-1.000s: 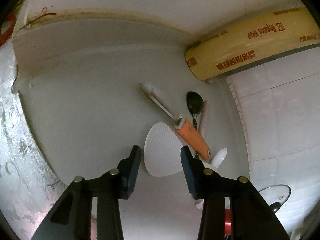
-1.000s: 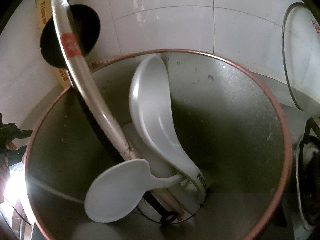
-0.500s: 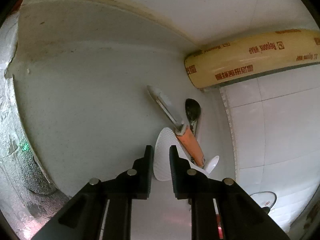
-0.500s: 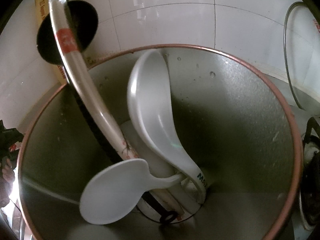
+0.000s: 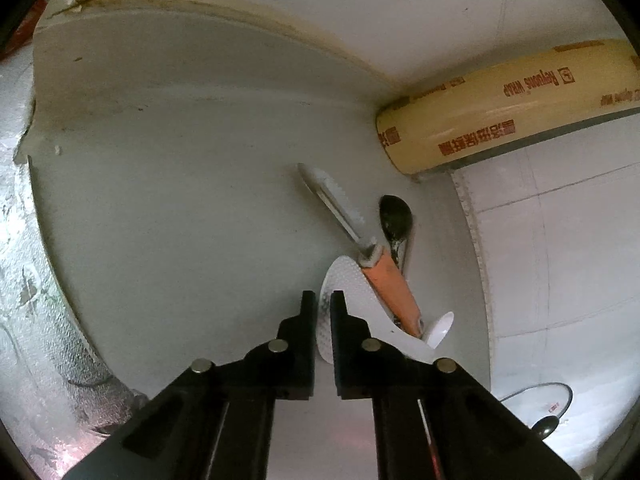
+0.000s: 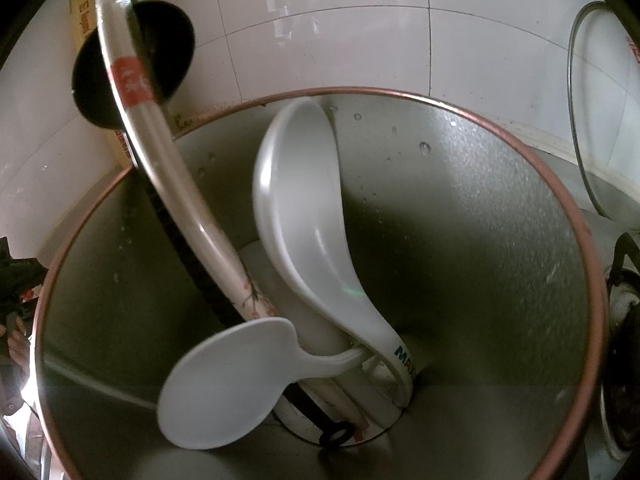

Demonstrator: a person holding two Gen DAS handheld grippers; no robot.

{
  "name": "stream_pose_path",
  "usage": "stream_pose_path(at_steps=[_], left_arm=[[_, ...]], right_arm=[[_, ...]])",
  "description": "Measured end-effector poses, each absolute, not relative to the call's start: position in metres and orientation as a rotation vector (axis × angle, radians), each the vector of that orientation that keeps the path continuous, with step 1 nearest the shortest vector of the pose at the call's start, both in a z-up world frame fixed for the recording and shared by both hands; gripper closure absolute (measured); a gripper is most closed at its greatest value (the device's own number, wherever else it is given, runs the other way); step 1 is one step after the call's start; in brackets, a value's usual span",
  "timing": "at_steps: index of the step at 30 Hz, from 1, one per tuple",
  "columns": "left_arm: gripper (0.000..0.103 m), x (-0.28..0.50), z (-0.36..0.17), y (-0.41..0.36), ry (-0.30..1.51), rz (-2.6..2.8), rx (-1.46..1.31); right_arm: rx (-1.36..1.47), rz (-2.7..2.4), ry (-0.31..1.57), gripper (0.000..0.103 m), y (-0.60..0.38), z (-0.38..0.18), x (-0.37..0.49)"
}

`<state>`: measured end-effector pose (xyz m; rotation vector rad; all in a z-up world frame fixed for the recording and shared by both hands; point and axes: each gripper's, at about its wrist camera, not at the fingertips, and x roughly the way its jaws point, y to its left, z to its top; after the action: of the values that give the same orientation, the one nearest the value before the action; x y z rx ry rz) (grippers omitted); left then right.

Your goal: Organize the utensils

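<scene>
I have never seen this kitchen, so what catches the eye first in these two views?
The steel pot fills the right wrist view, with a white ladle and a white paddle inside. In the left view, the left gripper has just been closing on the white rice paddle, beside an orange-handled peeler.

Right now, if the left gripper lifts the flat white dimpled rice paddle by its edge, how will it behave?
The flat white dimpled rice paddle is thin plastic: probably light and stiff. The orange-handled peeler lies across it, so lifting may drag or tip it. Pinched at the rim, it may pivot.
</scene>
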<state>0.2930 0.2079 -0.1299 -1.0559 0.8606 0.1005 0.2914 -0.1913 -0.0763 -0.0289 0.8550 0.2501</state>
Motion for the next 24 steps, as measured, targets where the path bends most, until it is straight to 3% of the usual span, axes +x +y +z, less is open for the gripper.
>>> stream_pose_path(at_steps=[12,24], left_arm=[[0.099,0.281,-0.125,0.205,0.834,0.139,-1.066],[0.099,0.253,-0.065,0.187,0.781,0.215,-0.816]], right_arm=[[-0.030,0.252,0.856,0.009,-0.192,-0.076,0.289],[-0.033,0.262,0.856,0.009,-0.193,-0.073,0.283]])
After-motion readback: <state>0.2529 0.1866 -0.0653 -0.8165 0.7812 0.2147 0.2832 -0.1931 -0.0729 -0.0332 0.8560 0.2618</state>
